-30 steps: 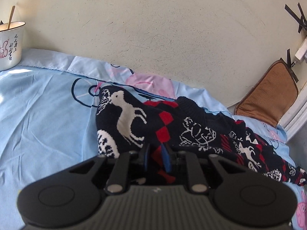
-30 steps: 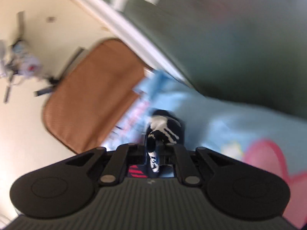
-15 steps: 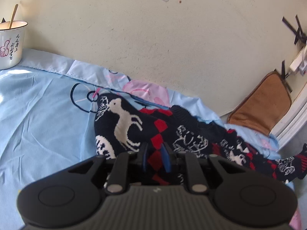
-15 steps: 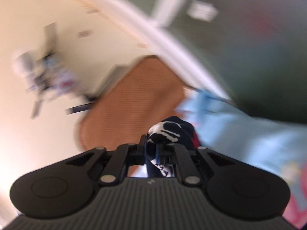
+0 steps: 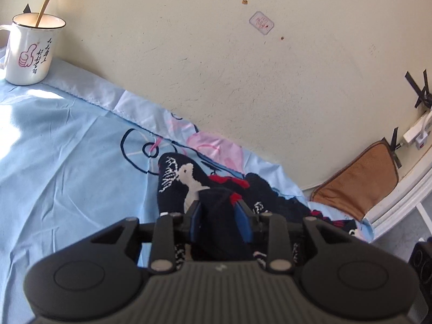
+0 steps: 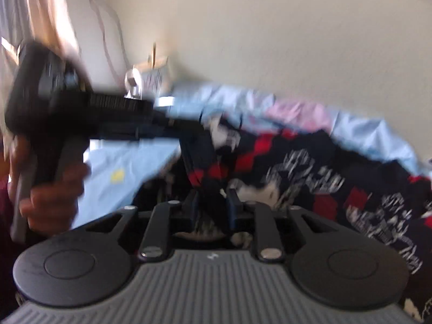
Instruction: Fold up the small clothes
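A dark navy knit garment (image 5: 175,189) with white deer and red diamonds lies bunched on the light blue sheet (image 5: 67,148) near the wall. My left gripper (image 5: 220,208) has its jaws opening, and a hump of the dark knit still fills the gap and touches both blue pads. In the blurred right wrist view, my right gripper (image 6: 213,205) sits over the garment (image 6: 310,167). Its jaws are opening with a strip of the knit between them. That strip runs up to the left gripper (image 6: 194,135), held by a hand (image 6: 51,197) just to the left.
A white enamel mug (image 5: 29,51) holding a wooden stick stands at the sheet's far left, against the cream wall. A brown cushion (image 5: 359,181) leans in the right corner under a taped power strip (image 5: 415,132). Bare sheet spreads to the left of the garment.
The right gripper swung from the brown cushion corner across to the left gripper, carrying its end of the knit and rolling over. Both pairs of jaws have widened. The left gripper shifted slightly.
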A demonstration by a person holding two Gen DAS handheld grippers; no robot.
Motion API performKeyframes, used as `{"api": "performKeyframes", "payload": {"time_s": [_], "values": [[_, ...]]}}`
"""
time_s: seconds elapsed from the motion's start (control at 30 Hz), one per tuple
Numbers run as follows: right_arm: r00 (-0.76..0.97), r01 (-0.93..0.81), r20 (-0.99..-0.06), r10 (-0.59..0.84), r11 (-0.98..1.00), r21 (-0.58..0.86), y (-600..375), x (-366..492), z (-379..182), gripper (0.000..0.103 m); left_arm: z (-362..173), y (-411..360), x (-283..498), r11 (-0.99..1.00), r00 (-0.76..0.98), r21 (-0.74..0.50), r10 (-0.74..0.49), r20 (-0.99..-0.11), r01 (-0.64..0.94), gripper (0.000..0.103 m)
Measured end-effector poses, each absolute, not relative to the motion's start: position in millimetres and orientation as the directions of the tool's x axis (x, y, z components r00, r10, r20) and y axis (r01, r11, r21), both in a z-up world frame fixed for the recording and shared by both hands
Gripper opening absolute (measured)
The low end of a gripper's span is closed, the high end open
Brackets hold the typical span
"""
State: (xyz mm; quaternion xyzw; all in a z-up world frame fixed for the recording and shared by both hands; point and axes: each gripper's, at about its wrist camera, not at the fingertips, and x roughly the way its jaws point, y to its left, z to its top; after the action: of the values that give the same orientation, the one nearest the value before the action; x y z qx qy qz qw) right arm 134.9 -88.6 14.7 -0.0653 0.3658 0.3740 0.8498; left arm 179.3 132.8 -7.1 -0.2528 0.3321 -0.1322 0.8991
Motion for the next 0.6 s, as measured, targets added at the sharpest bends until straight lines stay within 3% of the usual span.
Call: {"api": "performKeyframes", "payload": {"time_s": [0.17,0.27,0.37,0.43,0.47,0.5,0.53,0.6], "values": [[0.615,-0.59,-0.494,0.615,0.774,0.23,-177,102,50,0.037,-10,123,181,0.864,0.737,-0.497,-0.384,-0.556,0.075,0.041],[0.798,-0.38,-0.389,0.46,0.885,0.268,-250,94,66,0.047,-9,114,178,0.892,0.739,-0.445,-0.351,-0.575,0.078,0.041],[0.87,-0.147,-0.403,0.286,0.928,0.342,-308,98,60,0.059,-9,107,177,0.915,0.741,-0.395,-0.319,-0.591,0.08,0.039],[0.871,-0.074,-0.426,0.244,0.923,0.378,-327,106,51,0.062,-10,102,178,0.932,0.736,-0.354,-0.292,-0.611,0.076,0.029],[0.864,-0.049,-0.445,0.237,0.918,0.394,-331,112,43,0.063,-11,99,178,0.941,0.734,-0.33,-0.273,-0.621,0.071,0.009],[0.852,-0.046,-0.458,0.252,0.909,0.415,-333,118,36,0.063,-12,96,179,0.948,0.732,-0.31,-0.259,-0.63,0.069,0.006],[0.832,-0.057,-0.476,0.284,0.898,0.436,-331,124,28,0.062,-12,94,178,0.953,0.736,-0.296,-0.25,-0.629,0.071,0.006],[0.786,-0.079,-0.525,0.326,0.896,0.437,-325,132,17,0.023,-10,90,175,0.963,0.751,-0.259,-0.223,-0.621,0.072,0.006]]}}
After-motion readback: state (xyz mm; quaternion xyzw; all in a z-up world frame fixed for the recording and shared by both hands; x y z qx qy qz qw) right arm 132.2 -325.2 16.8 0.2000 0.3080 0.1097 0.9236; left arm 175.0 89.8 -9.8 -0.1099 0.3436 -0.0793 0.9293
